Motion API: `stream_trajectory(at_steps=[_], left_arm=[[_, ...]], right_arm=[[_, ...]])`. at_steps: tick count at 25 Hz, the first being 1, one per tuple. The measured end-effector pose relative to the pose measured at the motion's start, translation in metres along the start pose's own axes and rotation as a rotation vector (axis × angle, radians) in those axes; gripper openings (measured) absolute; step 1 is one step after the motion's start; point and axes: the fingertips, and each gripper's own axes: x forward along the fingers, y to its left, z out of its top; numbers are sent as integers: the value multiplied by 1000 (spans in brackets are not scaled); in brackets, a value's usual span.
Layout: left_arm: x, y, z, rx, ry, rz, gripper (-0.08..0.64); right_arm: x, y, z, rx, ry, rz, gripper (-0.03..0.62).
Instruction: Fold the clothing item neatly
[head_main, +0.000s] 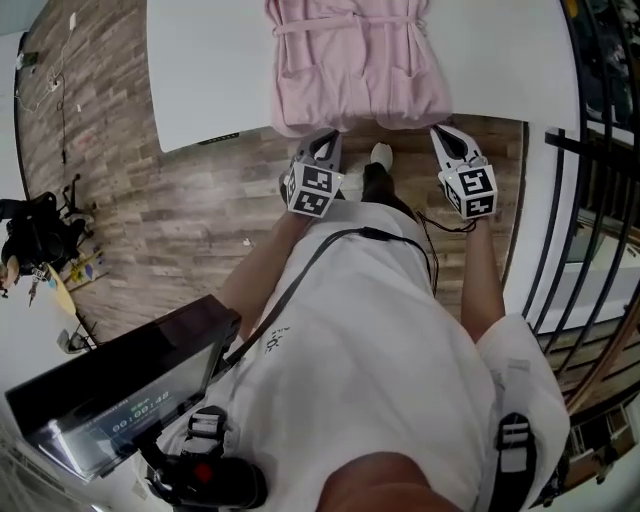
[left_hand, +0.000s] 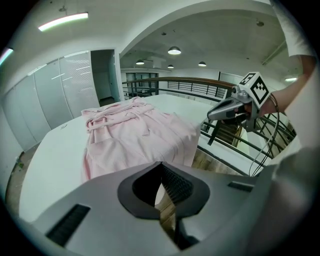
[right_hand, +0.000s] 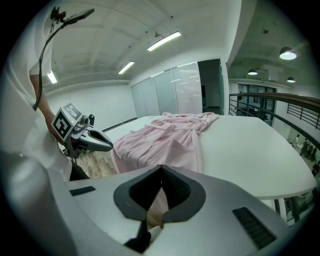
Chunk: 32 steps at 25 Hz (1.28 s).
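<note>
Both left gripper (head_main: 322, 138) and right gripper (head_main: 445, 132), jaws pressed together and empty, near pink garment (head_main: 360, 60), apparently a robe, overhanging white table (head_main: 200, 70); advisable: part jaws, pinch hem corners evenly.

Bare white table (head_main: 210, 70) lies open to us on either side of the pink robe (head_main: 360, 60). The robe covers the middle of the near edge and hangs over it, right in front of our left gripper (head_main: 322, 138) and right gripper (head_main: 447, 132). On our right a dark railing (head_main: 590, 150) runs close beside the table and narrows that side, while on our left the wooden floor (head_main: 170, 210) is open as far as the screen (head_main: 120, 390).
</note>
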Motion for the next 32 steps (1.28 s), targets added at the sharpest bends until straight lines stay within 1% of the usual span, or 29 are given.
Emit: stream_trajectory(at_steps=[3,6,10,14,16,22,25,30,32], left_arm=[[0,3,1,24,-1,19,3],[3,-6,9,36,-11,20,3],[6,-31,16,66,-39,-24,3],[17,-13,-4,87,-49,-99,3],[20,-5,-14,98,-55,-120,3],[13,11,-43,114,-61,-120,3],[12,30,-58,96,-70,-93,5],[3,72,-79,-4,-64,-29,70],[3,82,-87,-32,-47,-7,86]], right_arm=[[-7,-14,-12,18,-2,-41,5],[-23,-36,-24,47,-8,-85,5],[-45,-57,-40,120,-23,-151,5],[-18,-49,-43,190,-20,-234,5],[-8,-47,-45,204,-14,-275,5],[-1,-49,-65,253,26,-376,5],[9,-49,-78,263,42,-396,5],[18,-49,-77,248,61,-405,9],[15,-50,-78,245,68,-403,39]])
